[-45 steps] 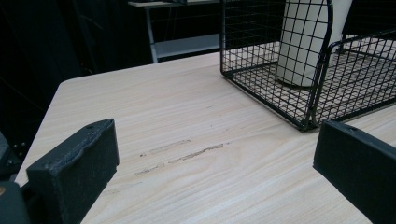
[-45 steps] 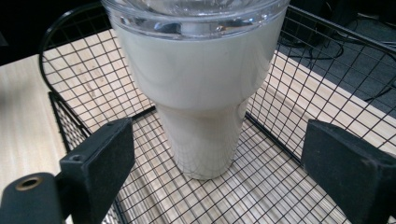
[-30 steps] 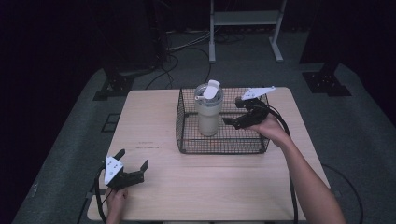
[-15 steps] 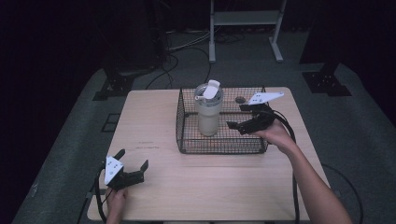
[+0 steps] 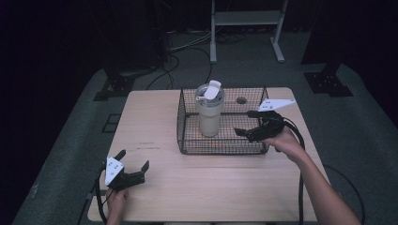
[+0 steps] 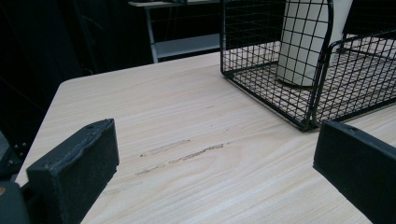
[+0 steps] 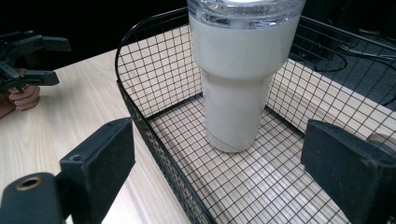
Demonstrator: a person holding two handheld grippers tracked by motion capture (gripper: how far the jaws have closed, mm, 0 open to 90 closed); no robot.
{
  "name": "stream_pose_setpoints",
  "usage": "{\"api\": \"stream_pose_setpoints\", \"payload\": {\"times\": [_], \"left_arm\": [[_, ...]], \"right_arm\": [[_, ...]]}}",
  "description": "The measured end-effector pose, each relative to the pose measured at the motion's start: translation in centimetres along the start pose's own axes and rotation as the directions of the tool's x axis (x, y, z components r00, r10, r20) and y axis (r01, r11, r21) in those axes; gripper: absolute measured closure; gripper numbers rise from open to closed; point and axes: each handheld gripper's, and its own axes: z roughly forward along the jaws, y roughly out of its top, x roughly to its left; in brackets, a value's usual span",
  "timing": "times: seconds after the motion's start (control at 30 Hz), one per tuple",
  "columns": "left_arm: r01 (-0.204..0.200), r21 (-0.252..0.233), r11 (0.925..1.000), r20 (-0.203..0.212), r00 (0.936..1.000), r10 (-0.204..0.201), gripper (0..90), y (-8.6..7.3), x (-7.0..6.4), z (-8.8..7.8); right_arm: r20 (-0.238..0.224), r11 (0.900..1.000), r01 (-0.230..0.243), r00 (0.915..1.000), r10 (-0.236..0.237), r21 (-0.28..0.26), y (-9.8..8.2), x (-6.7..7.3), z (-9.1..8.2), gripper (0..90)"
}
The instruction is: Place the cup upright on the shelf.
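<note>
Two hand-held grippers showed from above: the right hand-held gripper (image 5: 254, 125), jaws wide and empty, had backed away from the tumbler (image 5: 210, 110) standing upright in the wire basket (image 5: 220, 144), suggesting placement was done. Left gripper view: the left hand-held gripper (image 6: 215, 172) gaped over bare desk (image 6: 177, 116). Right gripper view: tumbler stood released.

A: What is the worktop (image 5: 197, 183) made of?
B: Pale wood with a fine visible grain, matt, with a few faint scuff marks.
A: And the basket (image 5: 220, 145)?
B: Thin black wire mesh, slightly shiny. The tumbler (image 5: 209, 117) inside looks smooth, cream and matt, with a clear glossy plastic lid. The tongs' (image 7: 215, 172) pads are rough, matt black.
</note>
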Motion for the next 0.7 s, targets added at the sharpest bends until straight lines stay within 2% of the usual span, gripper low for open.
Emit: {"api": "stream_pose_setpoints", "payload": {"times": [0.47, 0.7], "left_arm": [[0.004, -0.001, 1.0000, 0.000, 1.0000, -0.004, 0.0, 0.0, 0.0, 0.0], [-0.001, 0.001, 1.0000, 0.000, 1.0000, 0.001, 0.0, 0.0, 0.0, 0.0]], "right_arm": [[-0.006, 1.000, -0.007, 1.0000, 0.007, -0.014, -1.4, 0.8, -1.9, 9.4], [-0.003, 1.000, -0.011, 0.9999, 0.011, -0.009, -2.7, 1.0, -2.6, 9.4]]}}
